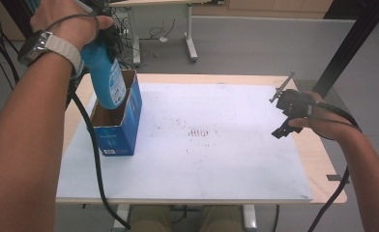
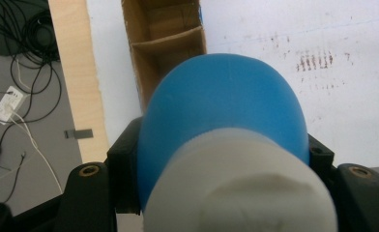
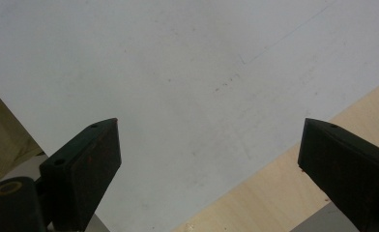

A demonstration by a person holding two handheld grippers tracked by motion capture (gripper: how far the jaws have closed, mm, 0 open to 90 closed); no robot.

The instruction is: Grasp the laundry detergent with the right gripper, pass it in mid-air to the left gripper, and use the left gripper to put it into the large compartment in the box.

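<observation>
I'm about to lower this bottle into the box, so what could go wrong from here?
The blue bottle hangs tilted over the open box, so its base could catch the cardboard divider or a wall. The box stands near the table's left edge, unsteadied; the right gripper is open far away, so a push might tip it.

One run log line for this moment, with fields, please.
left gripper: shut on blue bottle | bottle: above open box | right gripper: open, empty

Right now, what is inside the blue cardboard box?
The blue cardboard box is open on top, with a cardboard divider inside. The blue bottle, held by the left gripper, enters it and hides the near compartment's floor.
</observation>
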